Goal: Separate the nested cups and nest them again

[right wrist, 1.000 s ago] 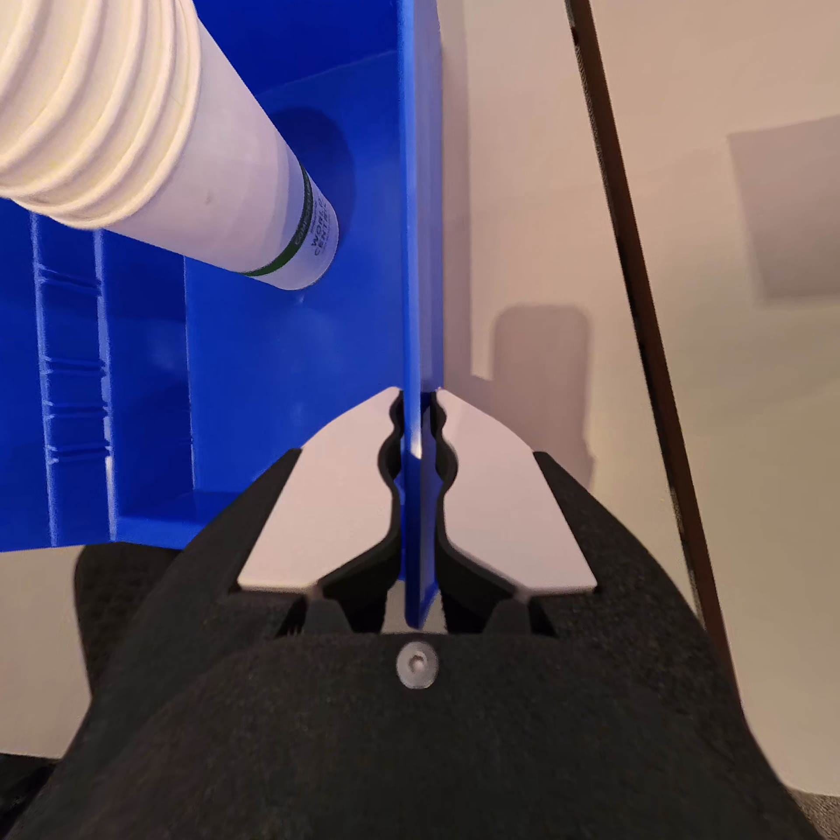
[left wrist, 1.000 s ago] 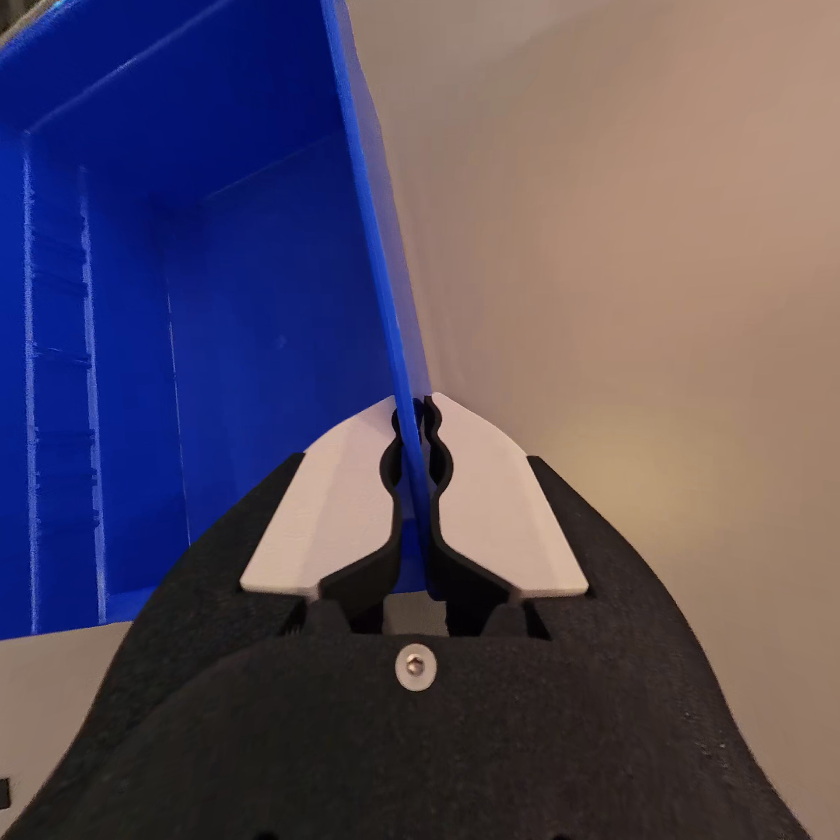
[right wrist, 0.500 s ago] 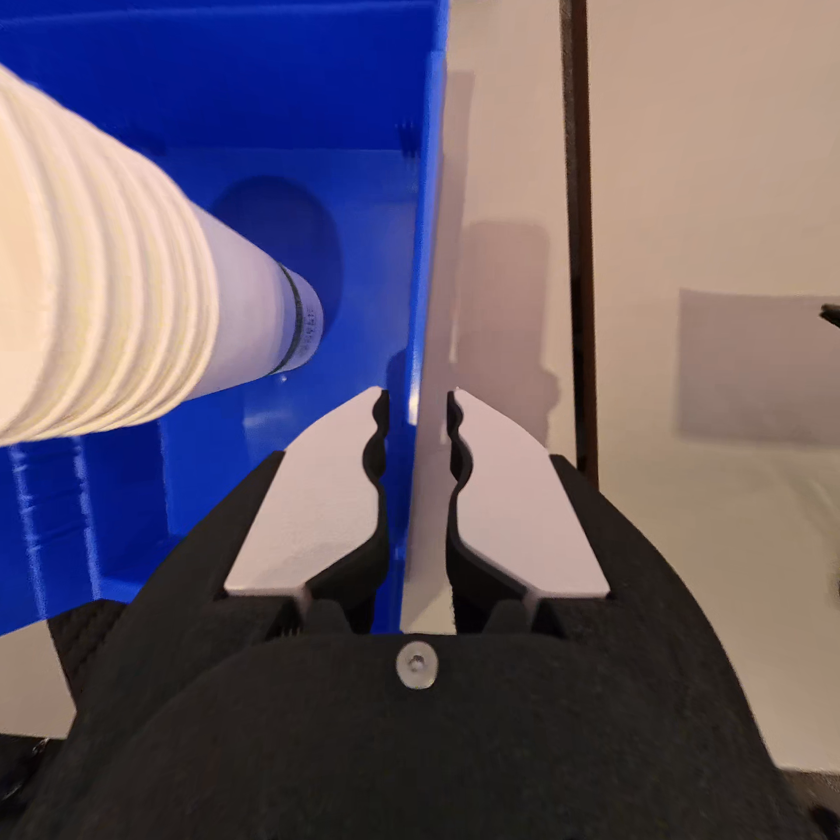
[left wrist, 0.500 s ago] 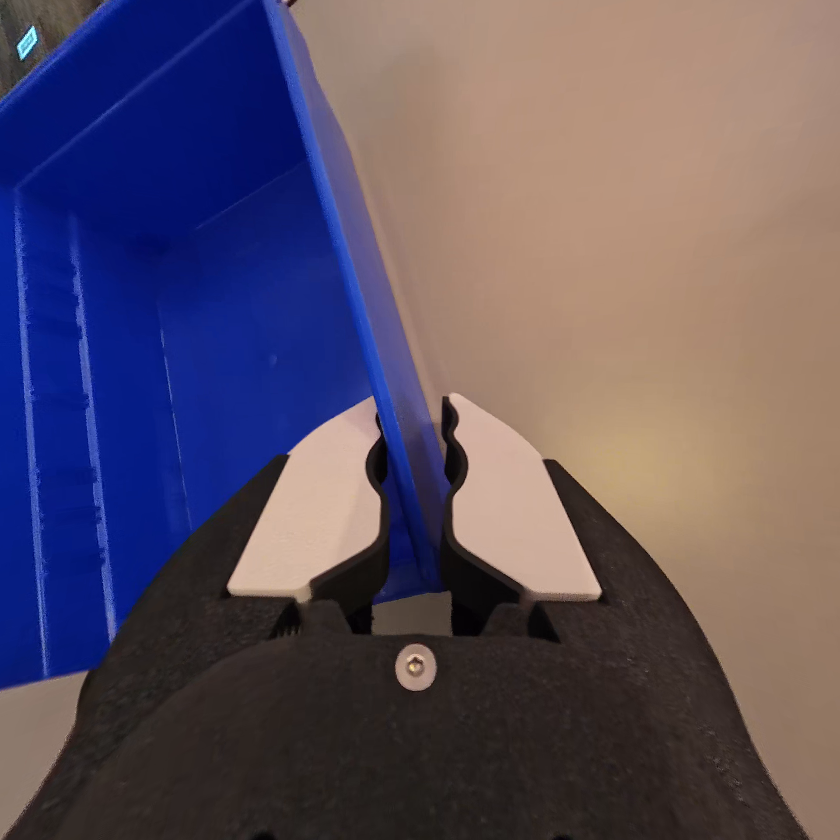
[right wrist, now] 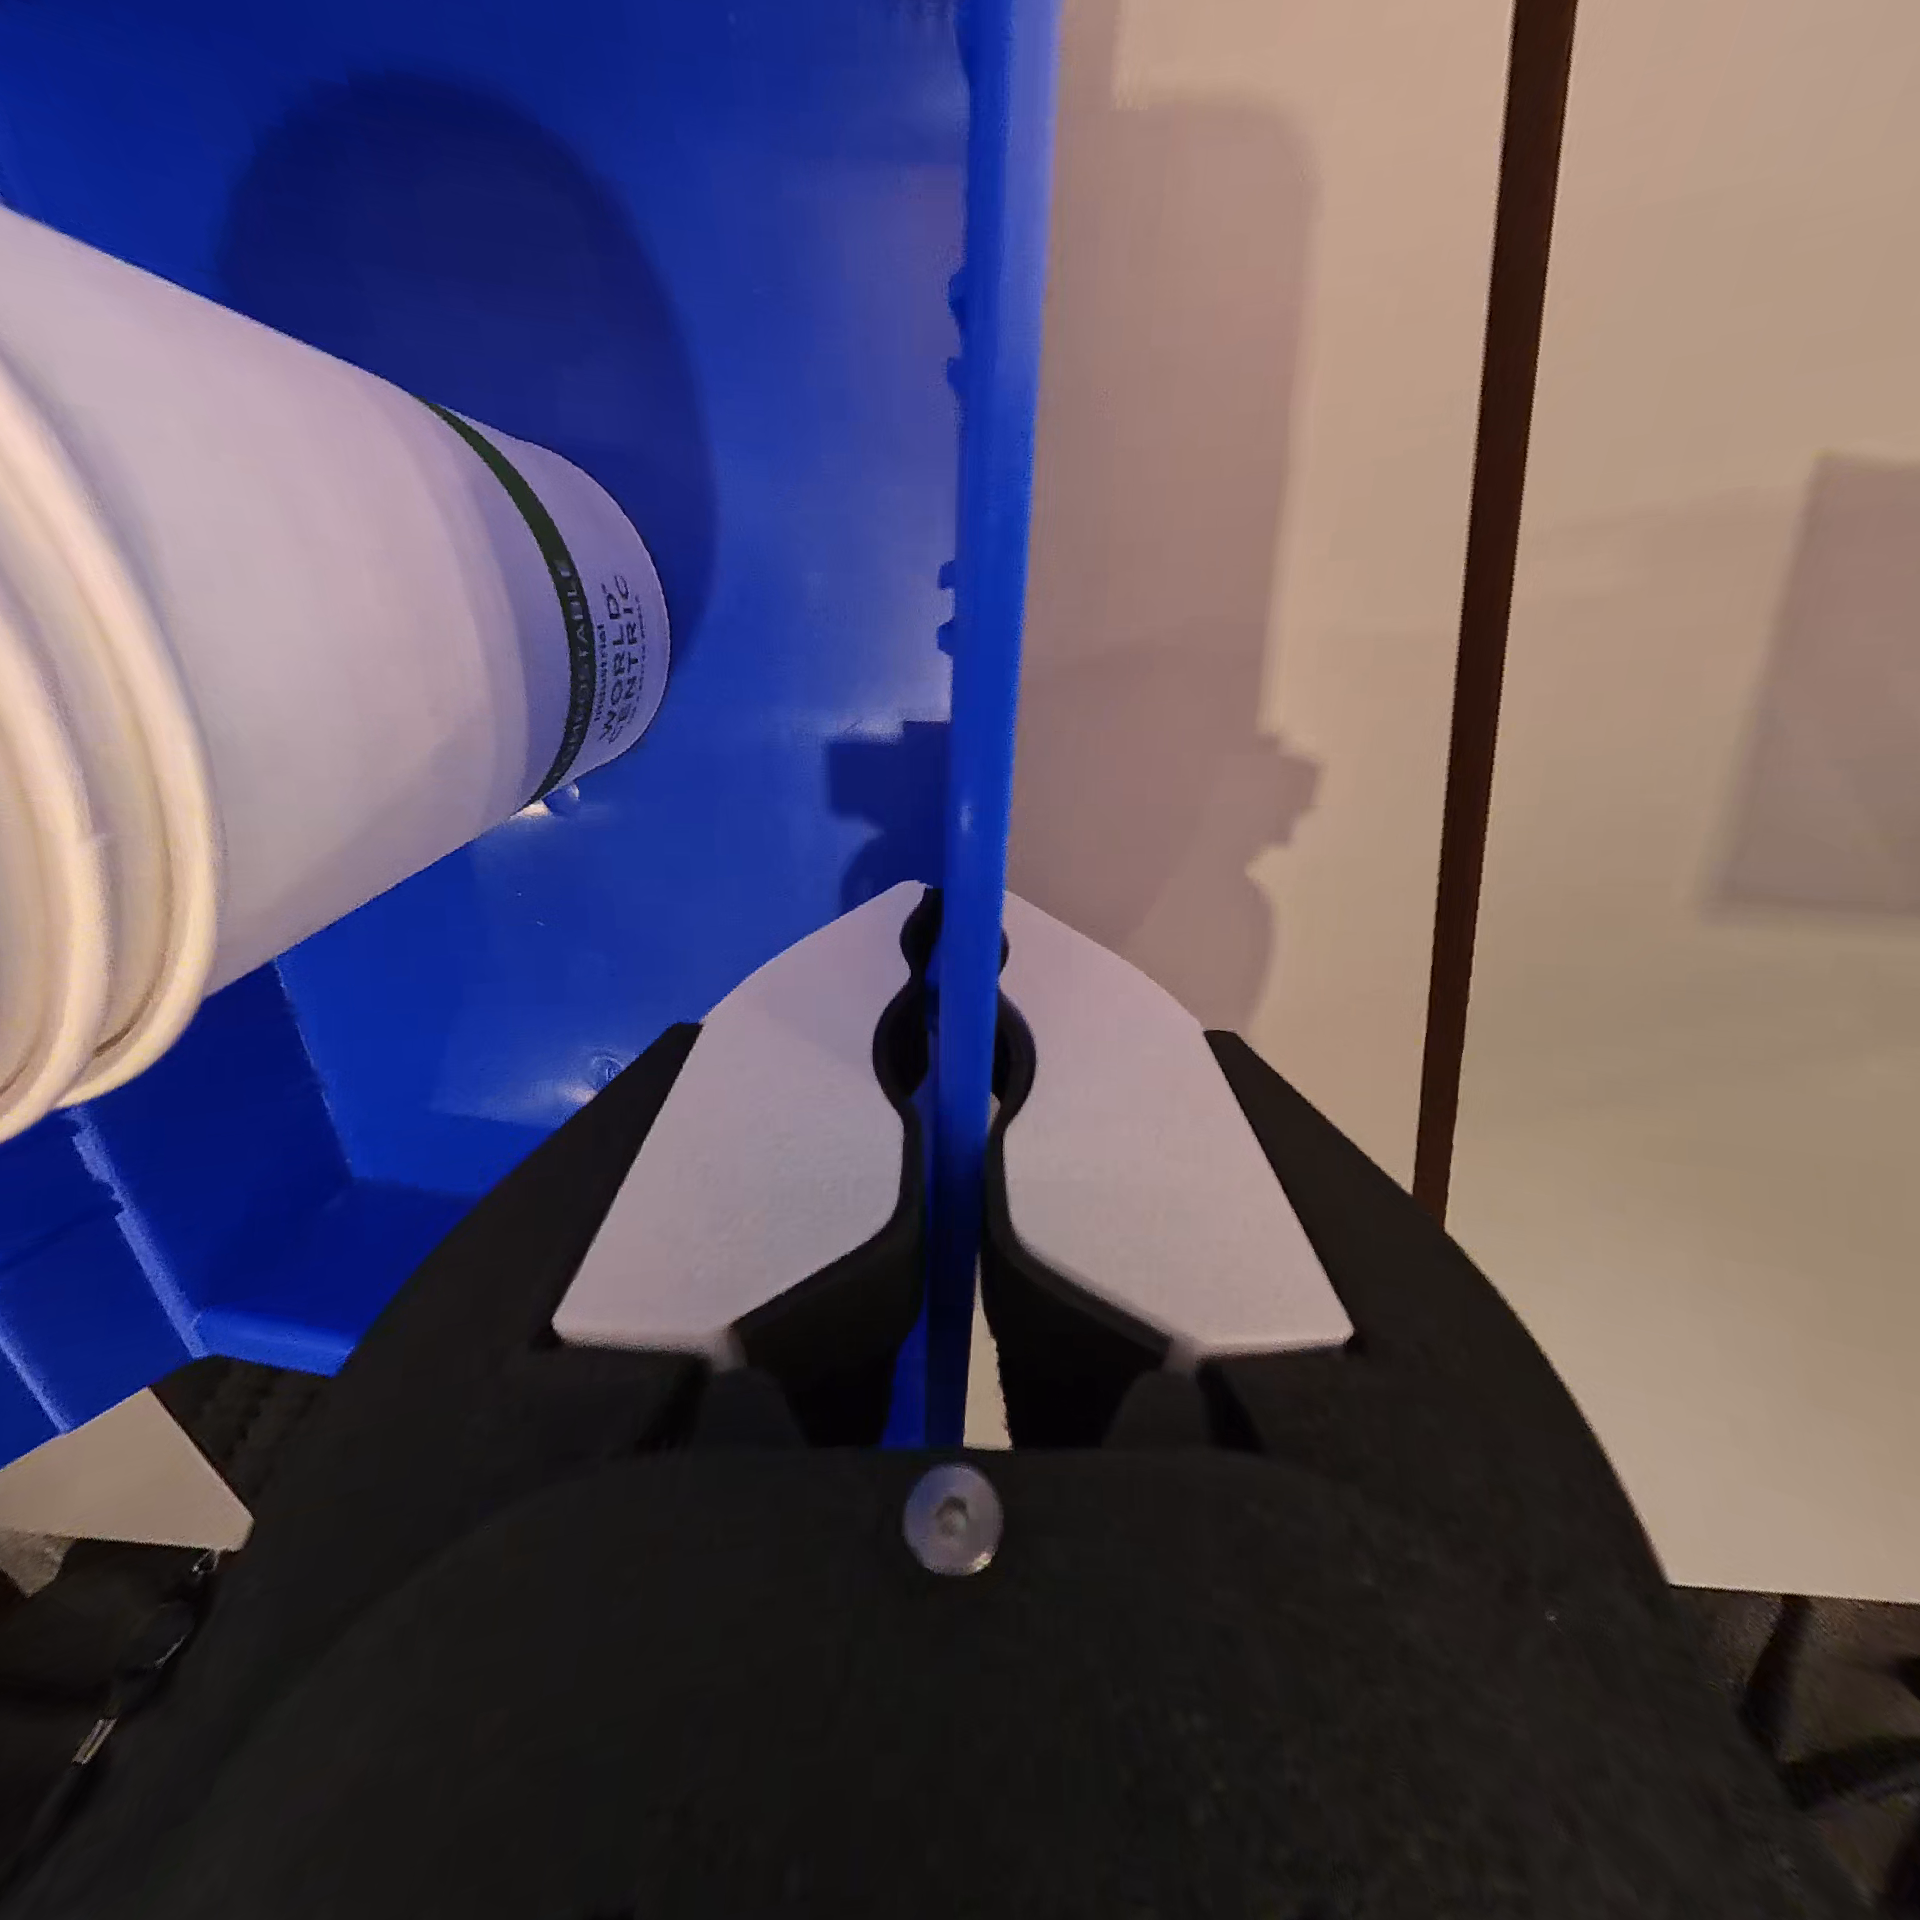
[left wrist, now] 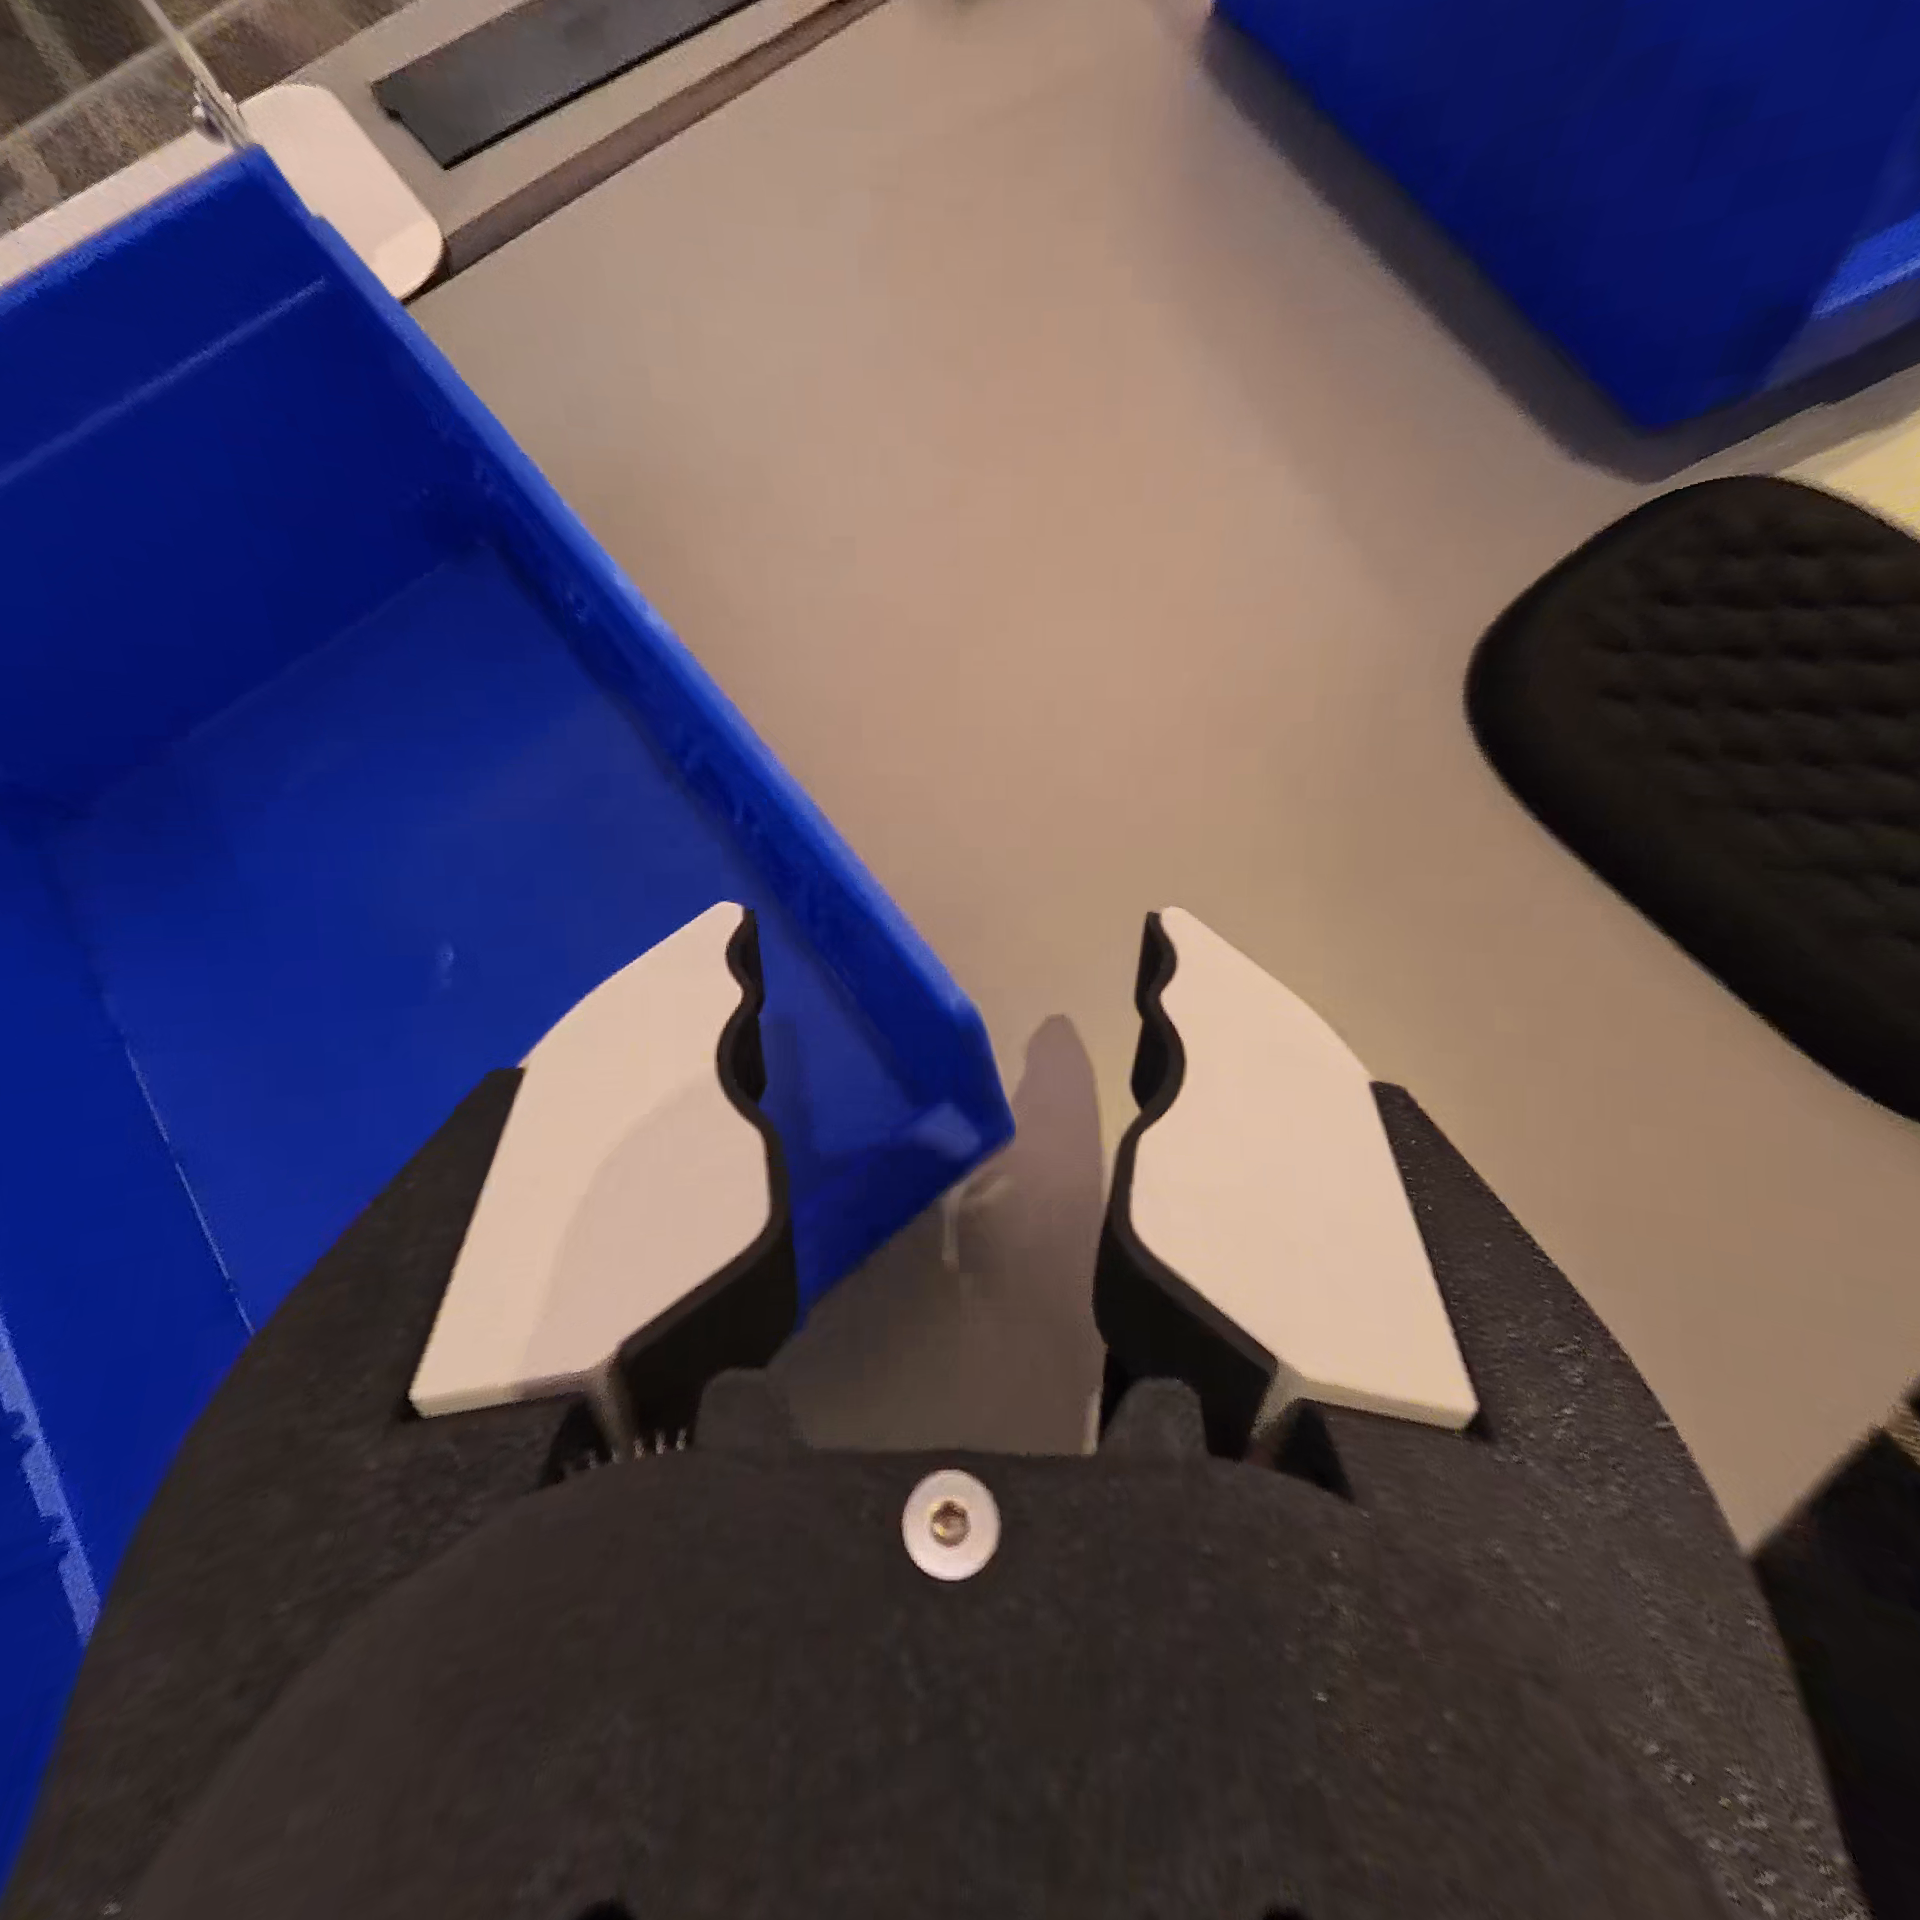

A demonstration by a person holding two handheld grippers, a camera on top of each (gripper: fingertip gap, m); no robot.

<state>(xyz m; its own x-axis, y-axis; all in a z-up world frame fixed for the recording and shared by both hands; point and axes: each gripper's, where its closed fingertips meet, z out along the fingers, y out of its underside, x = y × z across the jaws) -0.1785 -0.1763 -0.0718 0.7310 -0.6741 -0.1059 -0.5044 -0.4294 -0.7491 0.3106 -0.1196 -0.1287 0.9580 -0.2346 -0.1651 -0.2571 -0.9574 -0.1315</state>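
Bins being set in place, cups not yet pulled apart.

Left wrist view: the left gripper (left wrist: 945, 935) hangs spread wide and empty above the table (left wrist: 1039, 520), an empty blue bin (left wrist: 312, 831) filling the left of the frame. Right wrist view: the right gripper (right wrist: 961, 914) is pinched on the wall of a second blue bin (right wrist: 982, 520), and the stack of nested cups (right wrist: 312, 665) leans inside at upper left. Next, I'd guess, the right lets go of the wall and both reach for the stack.
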